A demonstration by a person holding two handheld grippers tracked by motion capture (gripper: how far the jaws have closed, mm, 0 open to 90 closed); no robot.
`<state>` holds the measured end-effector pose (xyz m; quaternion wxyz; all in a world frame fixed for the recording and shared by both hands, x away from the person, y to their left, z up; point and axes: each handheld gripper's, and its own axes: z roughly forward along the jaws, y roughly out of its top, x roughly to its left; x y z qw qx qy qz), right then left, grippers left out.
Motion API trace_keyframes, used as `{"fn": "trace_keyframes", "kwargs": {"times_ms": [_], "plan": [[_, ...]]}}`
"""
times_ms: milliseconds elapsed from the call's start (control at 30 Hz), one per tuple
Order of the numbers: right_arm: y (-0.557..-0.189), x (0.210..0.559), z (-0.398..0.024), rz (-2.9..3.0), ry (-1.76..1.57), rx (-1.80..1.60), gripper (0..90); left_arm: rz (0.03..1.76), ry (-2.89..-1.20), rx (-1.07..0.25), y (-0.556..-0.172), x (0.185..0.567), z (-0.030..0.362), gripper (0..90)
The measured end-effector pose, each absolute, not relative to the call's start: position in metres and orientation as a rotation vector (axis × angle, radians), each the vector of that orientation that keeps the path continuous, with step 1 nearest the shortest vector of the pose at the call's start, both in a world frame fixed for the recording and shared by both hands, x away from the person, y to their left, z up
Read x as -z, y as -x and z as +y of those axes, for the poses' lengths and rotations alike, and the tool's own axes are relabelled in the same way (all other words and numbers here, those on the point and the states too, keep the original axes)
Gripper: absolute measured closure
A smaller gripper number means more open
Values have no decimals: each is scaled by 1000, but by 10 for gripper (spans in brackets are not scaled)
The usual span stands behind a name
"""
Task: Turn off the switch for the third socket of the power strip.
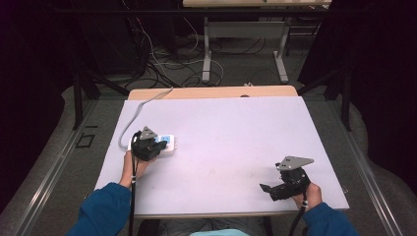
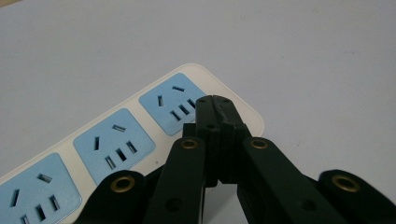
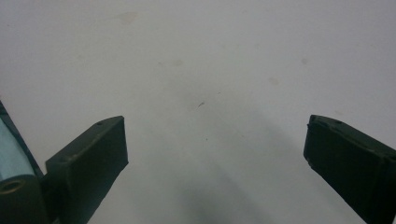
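Power strip [image 2: 116, 140], white, counter [image 1: 231, 128] left: left gripper view shows 3 blue sockets. Left tongs [image 2: 215, 105] clenched empty, tips over its end socket. Right tongs [image 3: 215, 149] released, jaws spread, low over bare counter, near right.

Power strip [image 2: 140, 121] smooth glossy white plastic w/ 3 matt blue socket faces; left gripper [image 2: 215, 103] matt black plastic, brass-look rivets; table sheet [image 1: 236, 132] matt, faintly smudged.

floor [image 1: 59, 162]: grey, far side strewn with cables [image 1: 167, 64] | far: second table [image 1: 246, 29] on white legs | near: pale work table [image 1: 236, 128], wooden far edge | left and right: dark curtains [image 1: 378, 73] | light: dim
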<state>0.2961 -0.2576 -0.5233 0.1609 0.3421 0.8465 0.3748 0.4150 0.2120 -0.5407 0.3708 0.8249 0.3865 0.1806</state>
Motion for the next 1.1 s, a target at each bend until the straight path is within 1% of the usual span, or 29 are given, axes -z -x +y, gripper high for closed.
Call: {"fn": "trace_keyframes", "kwargs": {"times_ms": [1100], "plan": [[-296,523,-258,2422,-975,-1067,58,985,-2109,-467,-415,541,212,900]]}}
